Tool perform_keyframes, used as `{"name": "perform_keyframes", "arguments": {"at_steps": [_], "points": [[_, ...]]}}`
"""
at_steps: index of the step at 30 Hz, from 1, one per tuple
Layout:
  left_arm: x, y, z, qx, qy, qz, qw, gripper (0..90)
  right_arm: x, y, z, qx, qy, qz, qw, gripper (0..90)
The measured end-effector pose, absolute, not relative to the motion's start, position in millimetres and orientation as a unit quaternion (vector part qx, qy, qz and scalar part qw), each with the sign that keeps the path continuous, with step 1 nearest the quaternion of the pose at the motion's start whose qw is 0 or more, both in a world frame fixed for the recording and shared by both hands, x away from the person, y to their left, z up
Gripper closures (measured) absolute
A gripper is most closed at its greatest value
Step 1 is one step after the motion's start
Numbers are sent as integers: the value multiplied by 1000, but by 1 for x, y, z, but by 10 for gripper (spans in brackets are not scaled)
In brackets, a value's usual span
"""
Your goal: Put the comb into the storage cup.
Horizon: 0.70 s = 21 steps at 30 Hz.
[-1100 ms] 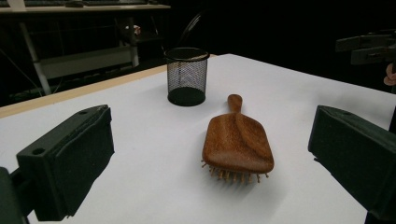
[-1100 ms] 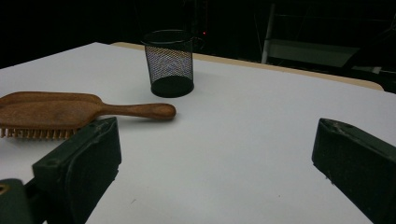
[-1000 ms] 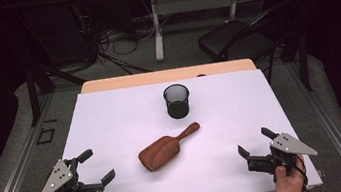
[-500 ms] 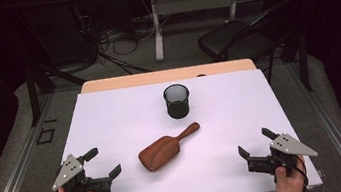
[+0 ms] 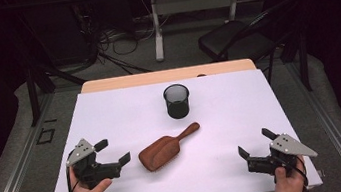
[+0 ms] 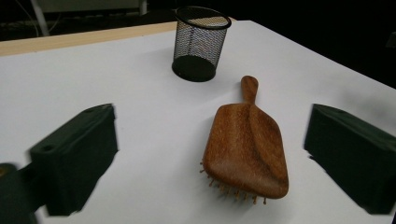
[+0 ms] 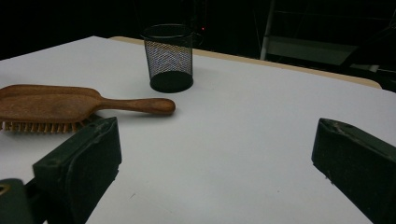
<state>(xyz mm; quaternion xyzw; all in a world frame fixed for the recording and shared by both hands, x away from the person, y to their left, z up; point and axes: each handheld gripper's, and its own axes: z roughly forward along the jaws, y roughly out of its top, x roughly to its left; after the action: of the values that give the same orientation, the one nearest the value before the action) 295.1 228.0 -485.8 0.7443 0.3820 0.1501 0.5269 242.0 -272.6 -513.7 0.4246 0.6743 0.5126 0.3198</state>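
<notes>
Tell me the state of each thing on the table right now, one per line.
Hairbrush: lying bristles down, not held.
Mesh cup: upright, empty as far as visible.
Left hand-held gripper: open, near the brush, not touching.
Right hand-held gripper: open, holding nothing.

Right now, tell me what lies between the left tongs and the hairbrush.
Nothing: bare white table separates the left tongs from the hairbrush, seen in the high view.

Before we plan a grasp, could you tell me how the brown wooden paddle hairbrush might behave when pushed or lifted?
The brown wooden paddle hairbrush looks rigid, so it should lift without flexing. It lies bristles down, so a push probably slides it rather than rolls it. Its smooth, rounded back may be slippery.
</notes>
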Motion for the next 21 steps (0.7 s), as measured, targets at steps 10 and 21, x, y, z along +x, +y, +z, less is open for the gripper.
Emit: {"name": "perform_keyframes", "arguments": {"at_steps": [10,21], "points": [[321,196,-468,769,359,145,509,276,242,-273,-515,430,674,511,317,16],[351,155,-452,774,382,125,489,476,243,-273,-515,432,672,512,315,21]]}}
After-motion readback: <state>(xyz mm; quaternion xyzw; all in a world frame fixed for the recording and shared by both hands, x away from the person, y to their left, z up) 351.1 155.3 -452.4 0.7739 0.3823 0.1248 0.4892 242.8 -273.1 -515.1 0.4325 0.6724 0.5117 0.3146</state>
